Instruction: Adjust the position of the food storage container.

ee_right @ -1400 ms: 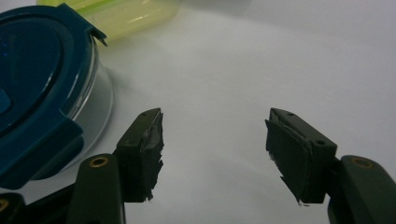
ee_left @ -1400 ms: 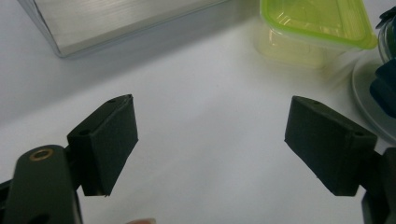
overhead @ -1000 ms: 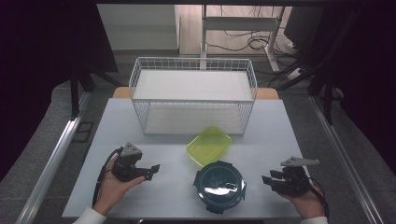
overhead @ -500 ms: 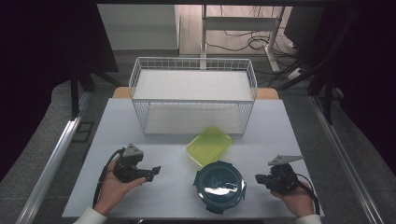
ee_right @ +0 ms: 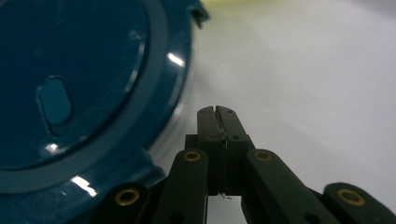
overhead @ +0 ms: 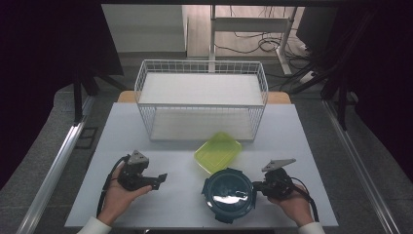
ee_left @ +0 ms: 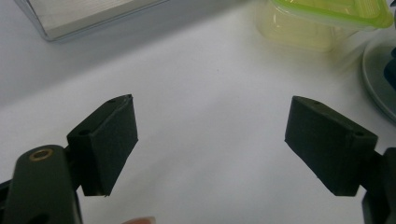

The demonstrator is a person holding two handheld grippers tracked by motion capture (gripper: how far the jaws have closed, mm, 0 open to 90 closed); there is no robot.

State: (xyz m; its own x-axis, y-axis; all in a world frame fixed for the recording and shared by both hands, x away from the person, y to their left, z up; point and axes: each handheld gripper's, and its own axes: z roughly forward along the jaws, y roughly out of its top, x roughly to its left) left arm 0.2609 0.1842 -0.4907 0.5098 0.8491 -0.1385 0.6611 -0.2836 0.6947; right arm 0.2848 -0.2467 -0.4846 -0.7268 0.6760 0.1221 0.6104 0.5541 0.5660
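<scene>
Your right tongs (overhead: 257, 185) have just closed empty and slid up beside the round blue container (overhead: 228, 193), ready to nudge it, while your left tongs (overhead: 160, 178) wait wide open.

A white table (overhead: 146, 122) stands on a grey floor (overhead: 44, 161). Behind it a pale wall panel (overhead: 146, 29) meets wooden flooring (overhead: 243, 29), where a white desk frame (overhead: 253, 24) stands over loose cables (overhead: 253, 46). Dark curtains (overhead: 44, 58) hang on both sides.
</scene>
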